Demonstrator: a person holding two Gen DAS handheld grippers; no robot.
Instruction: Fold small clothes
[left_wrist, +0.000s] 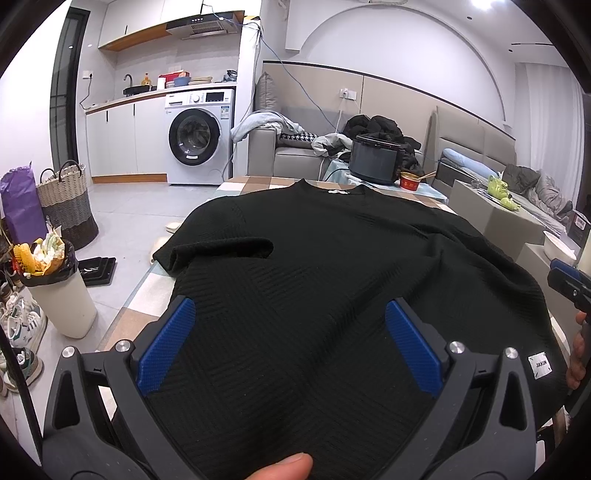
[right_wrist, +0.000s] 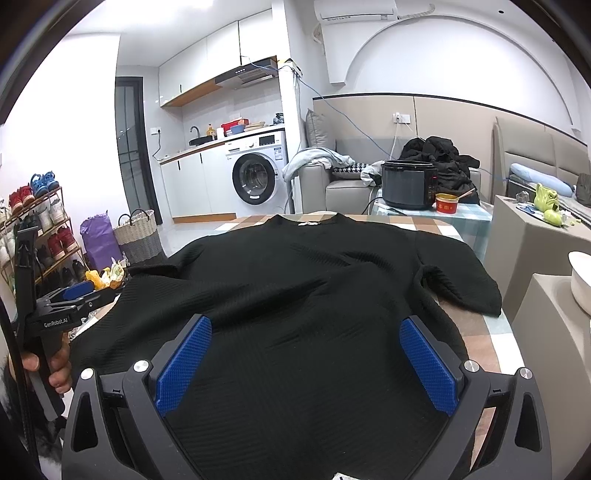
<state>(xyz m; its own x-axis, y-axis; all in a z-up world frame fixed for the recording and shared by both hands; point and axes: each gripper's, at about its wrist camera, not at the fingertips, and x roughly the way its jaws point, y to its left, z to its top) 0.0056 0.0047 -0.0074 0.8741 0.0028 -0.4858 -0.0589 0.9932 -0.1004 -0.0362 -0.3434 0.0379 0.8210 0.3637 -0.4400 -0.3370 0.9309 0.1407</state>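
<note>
A black knit top (left_wrist: 332, 258) lies spread on a checked tablecloth (left_wrist: 236, 182), neckline toward the upper centre of both views and hem at the lower edge. In the left wrist view the left gripper (left_wrist: 290, 343) hangs over the lower part of the garment with its blue pads (left_wrist: 166, 343) set wide apart and nothing between them; the right gripper (right_wrist: 304, 363) shows the same spread, empty stance in the right wrist view. One short sleeve (left_wrist: 221, 251) lies folded inward at centre left of the left view; the other sleeve (right_wrist: 458, 280) extends toward the right edge of the right view. The garment appears laid out but not yet folded, so the step in hand is judged to be the approach to a first grasp. The next move probably calls for each gripper to descend on the hem or a side edge, pinching only fabric and not the cloth beneath. The hem itself is cut off by the lower frame and the gripper bodies, so its exact line cannot be traced. A white label (left_wrist: 540, 364) at lower right is too small to read reliably. Whether the pads touch the fabric cannot be told. The near table edge is hidden.
</note>
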